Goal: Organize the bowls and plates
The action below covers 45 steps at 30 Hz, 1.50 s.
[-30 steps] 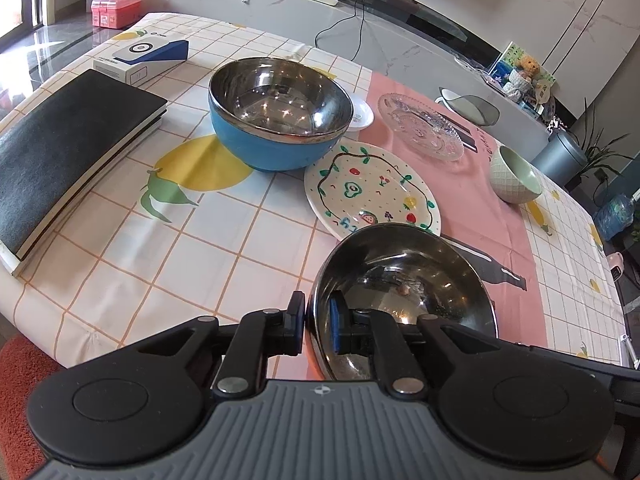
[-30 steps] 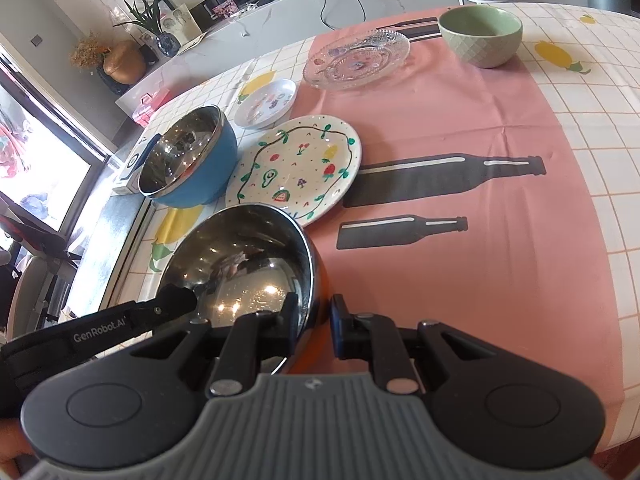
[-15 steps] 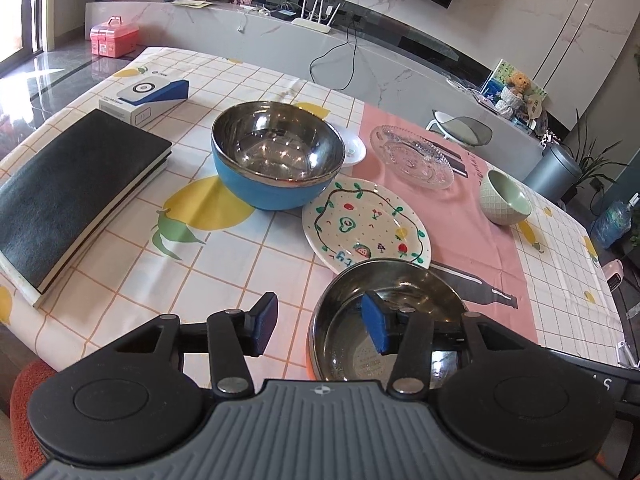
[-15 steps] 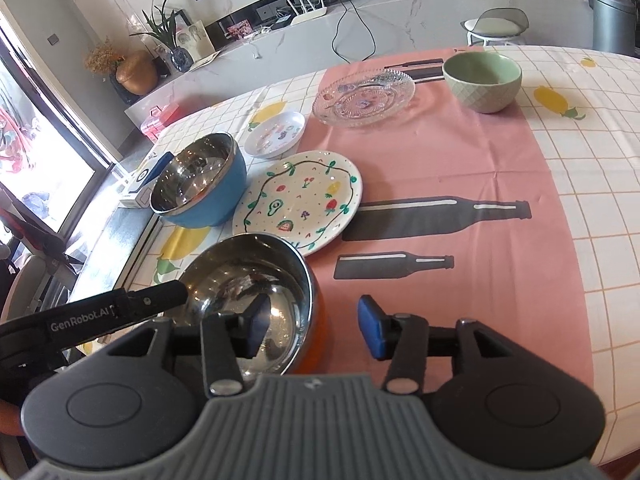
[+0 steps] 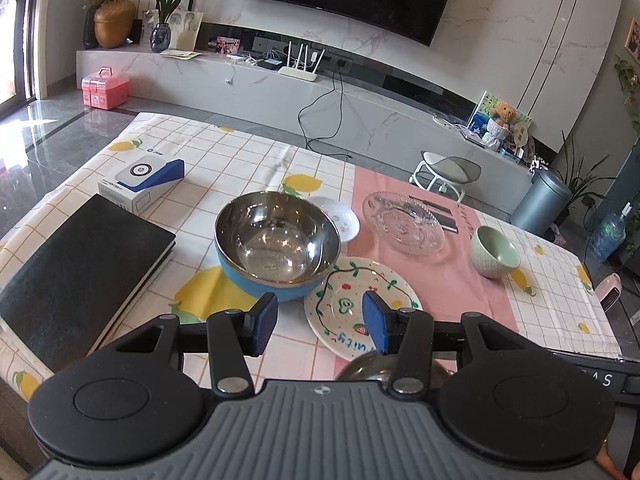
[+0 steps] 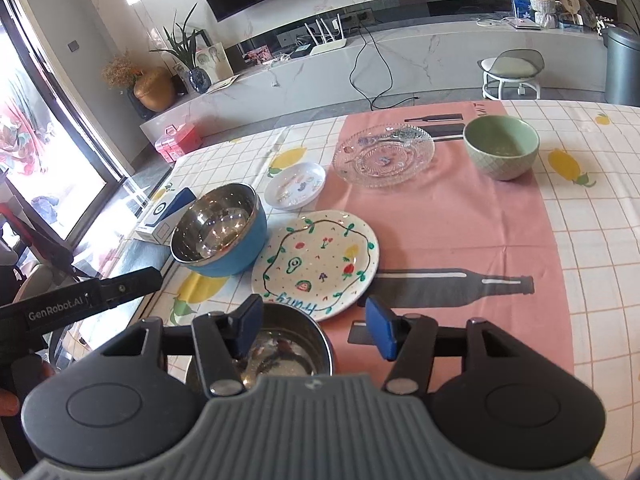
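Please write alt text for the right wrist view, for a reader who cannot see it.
The open right gripper hovers above a steel bowl at the table's near edge. Beyond lie a fruit-painted plate, a blue steel-lined bowl, a small saucer, a glass plate and a green bowl.

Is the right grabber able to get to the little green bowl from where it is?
Probably yes. The right gripper is open, and only bare pink cloth lies between it and the green bowl, off to the right.

Left gripper [image 5: 320,322] and right gripper [image 6: 314,326] gape, empty
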Each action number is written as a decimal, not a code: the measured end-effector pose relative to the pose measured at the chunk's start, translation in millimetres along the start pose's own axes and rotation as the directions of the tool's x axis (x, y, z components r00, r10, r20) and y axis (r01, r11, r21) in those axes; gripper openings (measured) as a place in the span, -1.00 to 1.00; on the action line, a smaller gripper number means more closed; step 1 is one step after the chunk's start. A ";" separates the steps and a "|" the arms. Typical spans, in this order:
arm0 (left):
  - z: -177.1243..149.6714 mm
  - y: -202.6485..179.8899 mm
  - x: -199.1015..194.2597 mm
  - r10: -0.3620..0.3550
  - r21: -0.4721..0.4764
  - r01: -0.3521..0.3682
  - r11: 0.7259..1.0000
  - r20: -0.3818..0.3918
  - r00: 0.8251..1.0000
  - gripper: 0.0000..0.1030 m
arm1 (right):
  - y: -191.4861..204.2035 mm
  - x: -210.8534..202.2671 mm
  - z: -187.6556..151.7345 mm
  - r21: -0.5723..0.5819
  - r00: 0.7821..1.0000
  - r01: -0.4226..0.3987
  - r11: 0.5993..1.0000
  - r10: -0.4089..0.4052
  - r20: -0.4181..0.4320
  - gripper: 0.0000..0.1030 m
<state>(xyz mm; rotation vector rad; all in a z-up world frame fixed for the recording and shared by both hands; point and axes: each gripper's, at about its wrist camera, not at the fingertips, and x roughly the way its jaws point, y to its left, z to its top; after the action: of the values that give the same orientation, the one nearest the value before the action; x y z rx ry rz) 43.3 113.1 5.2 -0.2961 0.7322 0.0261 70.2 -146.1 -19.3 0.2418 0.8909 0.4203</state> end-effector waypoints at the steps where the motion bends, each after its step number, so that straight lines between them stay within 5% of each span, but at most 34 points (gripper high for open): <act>1: 3.7 1.9 0.8 -0.001 -0.004 0.001 1.000 0.005 1.000 0.11 | 1.3 2.7 4.9 -0.006 1.000 -0.002 1.000 0.002 0.001 0.10; 8: 27.3 17.3 14.0 0.018 -0.027 -0.017 0.999 0.025 1.000 0.54 | 13.8 22.4 33.7 -0.010 1.000 -0.023 1.000 0.023 -0.004 0.24; 25: 56.3 67.1 89.6 0.067 -0.161 -0.076 0.984 -0.062 0.996 0.59 | 45.2 122.1 83.7 0.016 0.991 -0.045 0.999 0.047 -0.129 0.22; 33: 47.7 84.6 120.1 0.068 -0.181 -0.093 0.979 -0.141 0.988 0.26 | 51.7 169.8 84.3 0.031 0.979 -0.018 0.999 0.024 -0.202 -0.02; 45: 44.7 84.1 134.9 0.098 -0.150 -0.127 0.981 -0.188 0.977 -0.75 | 49.0 188.9 82.3 0.095 0.969 -0.057 0.994 0.078 -0.236 -0.65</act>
<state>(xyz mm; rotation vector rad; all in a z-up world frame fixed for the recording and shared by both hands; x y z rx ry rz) 162.5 195.2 -74.3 -0.4149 0.9285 0.1689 227.9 -19.8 -82.9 0.3070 1.1422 0.4811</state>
